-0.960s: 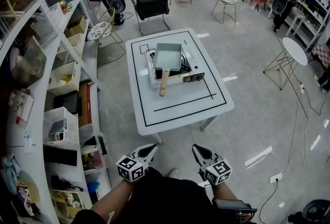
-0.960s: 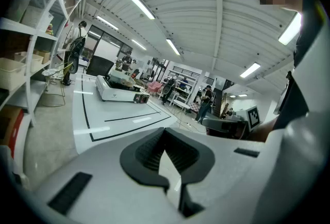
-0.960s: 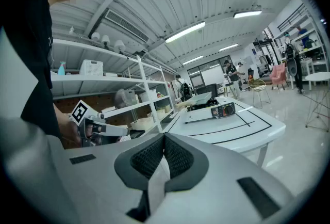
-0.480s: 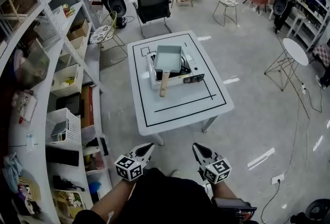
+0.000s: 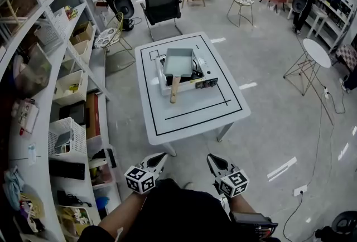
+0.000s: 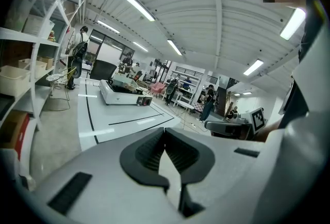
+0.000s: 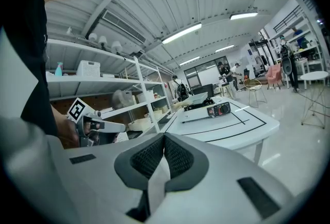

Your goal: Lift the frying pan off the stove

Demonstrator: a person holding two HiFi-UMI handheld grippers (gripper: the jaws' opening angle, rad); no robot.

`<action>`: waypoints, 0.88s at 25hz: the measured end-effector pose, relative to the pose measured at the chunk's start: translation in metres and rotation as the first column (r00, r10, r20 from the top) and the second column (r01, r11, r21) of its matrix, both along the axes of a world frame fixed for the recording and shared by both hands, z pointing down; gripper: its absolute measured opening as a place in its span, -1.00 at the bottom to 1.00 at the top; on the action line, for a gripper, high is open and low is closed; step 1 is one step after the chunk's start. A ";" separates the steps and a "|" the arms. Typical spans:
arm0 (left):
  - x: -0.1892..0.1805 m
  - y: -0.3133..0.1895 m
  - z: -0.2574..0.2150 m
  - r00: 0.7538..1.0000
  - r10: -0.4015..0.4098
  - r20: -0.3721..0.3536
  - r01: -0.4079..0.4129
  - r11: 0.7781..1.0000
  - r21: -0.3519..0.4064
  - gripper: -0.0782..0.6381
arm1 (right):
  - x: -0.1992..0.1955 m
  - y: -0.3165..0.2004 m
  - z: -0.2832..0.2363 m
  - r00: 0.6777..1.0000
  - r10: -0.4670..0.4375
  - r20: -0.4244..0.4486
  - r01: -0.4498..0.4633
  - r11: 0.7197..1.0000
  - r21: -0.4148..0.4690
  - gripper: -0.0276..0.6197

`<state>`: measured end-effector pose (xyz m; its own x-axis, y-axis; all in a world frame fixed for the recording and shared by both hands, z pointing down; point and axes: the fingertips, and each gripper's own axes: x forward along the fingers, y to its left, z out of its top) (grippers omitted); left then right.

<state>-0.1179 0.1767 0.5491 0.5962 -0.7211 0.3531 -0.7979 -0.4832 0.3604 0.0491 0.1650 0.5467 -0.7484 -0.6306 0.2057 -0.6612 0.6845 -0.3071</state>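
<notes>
Grey frying pan (image 5: 179, 62) sits on the stove (image 5: 205, 82), on the white bench (image 5: 195, 118), and its wooden handle (image 5: 174, 90) points toward you. You stand well apart from it, so this step is only the approach. Your left tongs (image 5: 161, 157) and right tongs (image 5: 210, 158) are both clenched and empty, close to your body. Next, I think, you must walk to the bench, release one pair of tongs and bring it around the handle.

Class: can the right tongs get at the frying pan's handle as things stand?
Probably not yet: the right tongs, shut, sit short of the table, far from the frying pan on the stove. Nothing blocks its handle, though.
</notes>
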 end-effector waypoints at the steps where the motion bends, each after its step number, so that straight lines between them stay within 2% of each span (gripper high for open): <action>1: 0.000 0.001 0.000 1.000 0.000 0.002 0.000 1.000 -0.001 -0.76 | -0.001 0.002 0.000 1.000 0.002 -0.001 -0.002 1.000 -0.005 -0.84; 13: -0.005 0.000 0.005 1.000 -0.006 -0.001 0.006 1.000 -0.008 -0.76 | -0.002 -0.003 0.003 1.000 0.011 0.001 -0.011 1.000 -0.005 -0.84; 22: -0.004 -0.031 0.008 1.000 -0.005 -0.025 0.005 1.000 -0.019 -0.76 | 0.002 -0.030 -0.009 0.999 0.053 -0.011 -0.053 0.998 -0.021 -0.84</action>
